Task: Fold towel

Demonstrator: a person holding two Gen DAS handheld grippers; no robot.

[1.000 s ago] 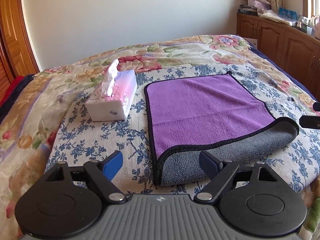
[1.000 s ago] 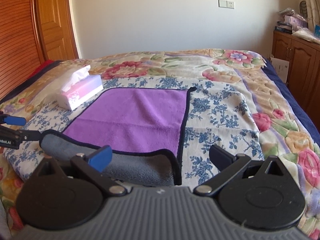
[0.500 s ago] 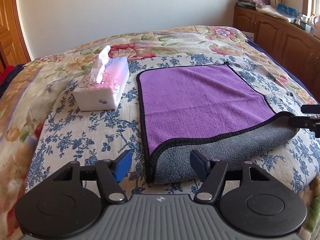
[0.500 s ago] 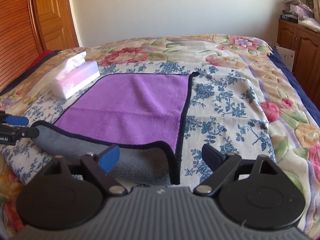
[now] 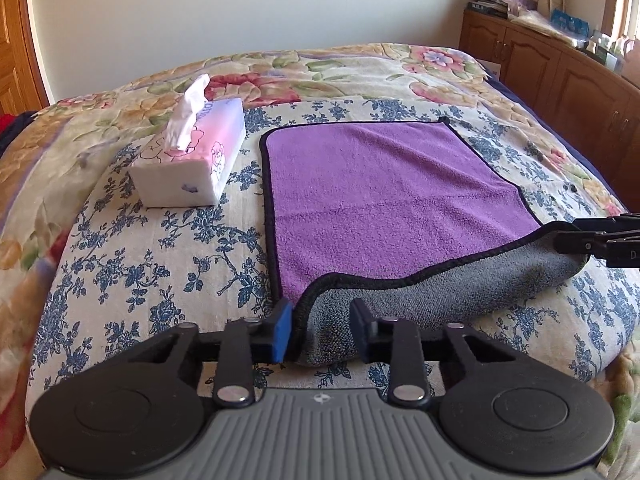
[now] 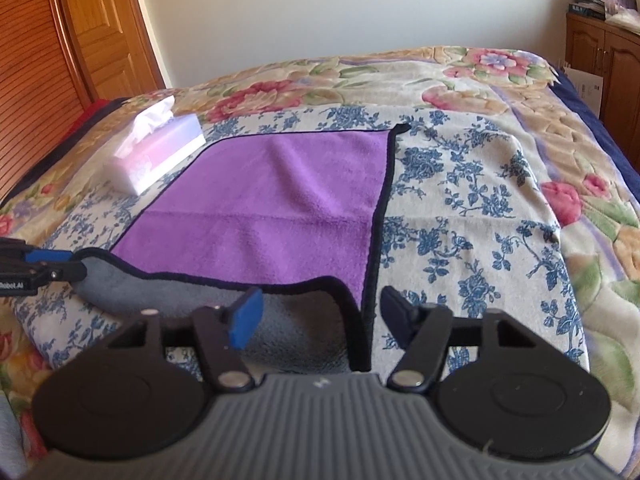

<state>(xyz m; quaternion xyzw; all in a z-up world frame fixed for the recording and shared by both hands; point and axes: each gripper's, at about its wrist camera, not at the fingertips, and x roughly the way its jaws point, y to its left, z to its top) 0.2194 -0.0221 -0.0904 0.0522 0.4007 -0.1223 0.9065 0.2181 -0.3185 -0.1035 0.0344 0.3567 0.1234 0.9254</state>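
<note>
A purple towel (image 5: 384,196) with a black hem lies flat on the floral bedspread; its near edge is rolled over and shows a grey underside (image 5: 432,300). My left gripper (image 5: 320,332) is open with its jaws on either side of the near-left rolled corner. My right gripper (image 6: 316,320) is open, its jaws straddling the near-right rolled corner (image 6: 320,312). The towel also fills the middle of the right wrist view (image 6: 280,208). Each gripper's tip shows at the edge of the other's view, the right one (image 5: 600,240) and the left one (image 6: 40,268).
A pink and white tissue box (image 5: 192,164) stands left of the towel, also in the right wrist view (image 6: 156,160). Wooden cabinets (image 5: 560,80) with clutter on top run along the right. A wooden door (image 6: 100,28) is at the far left.
Both grippers have moved forward and down to the rolled near edge. Their jaws have narrowed around the towel's two near corners.
</note>
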